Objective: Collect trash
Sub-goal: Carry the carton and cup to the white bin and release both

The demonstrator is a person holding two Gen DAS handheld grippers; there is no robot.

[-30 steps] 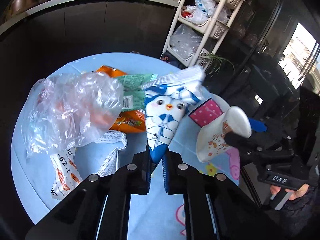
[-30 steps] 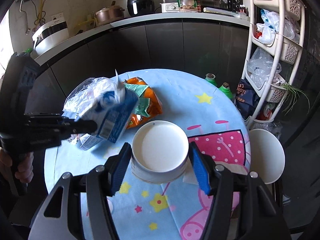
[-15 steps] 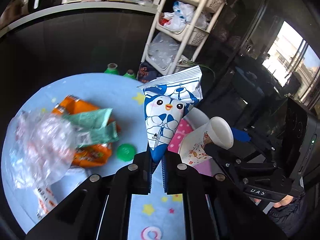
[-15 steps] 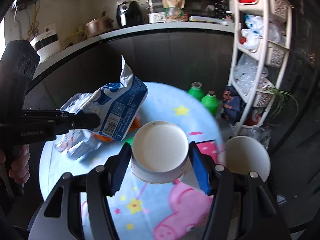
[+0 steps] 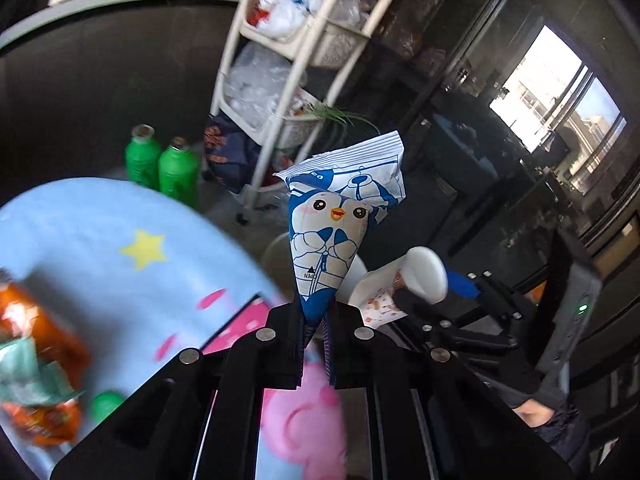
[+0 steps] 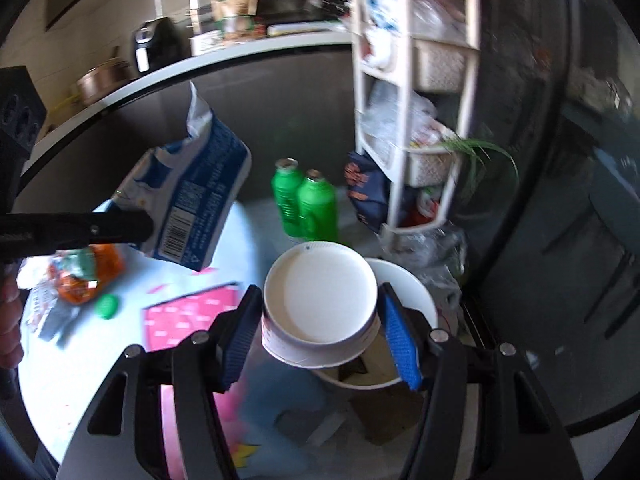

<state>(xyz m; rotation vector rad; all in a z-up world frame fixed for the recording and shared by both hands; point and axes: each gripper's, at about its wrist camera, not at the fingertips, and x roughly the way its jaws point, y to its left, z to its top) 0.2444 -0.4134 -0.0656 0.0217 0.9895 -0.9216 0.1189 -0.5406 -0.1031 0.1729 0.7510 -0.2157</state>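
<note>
My left gripper (image 5: 316,344) is shut on the lower tip of a blue-and-white penguin snack bag (image 5: 340,220), held in the air past the table's right edge; the bag also shows in the right wrist view (image 6: 192,196). My right gripper (image 6: 320,340) is shut on a white paper cup (image 6: 320,300), seen bottom-first, held over a white bin (image 6: 416,292) beside the table. The cup also shows in the left wrist view (image 5: 404,284).
The round table (image 5: 100,248) has a blue cartoon cloth with orange and green wrappers (image 5: 36,376) and a green cap (image 6: 107,306). Two green bottles (image 6: 304,204) stand on the floor by a white shelf rack (image 6: 412,120). A kitchen counter (image 6: 200,68) runs behind.
Both grippers have swung right with their loads, from over the table toward its right edge. The cup now hangs over the white bin. The plastic bag has left the view.
</note>
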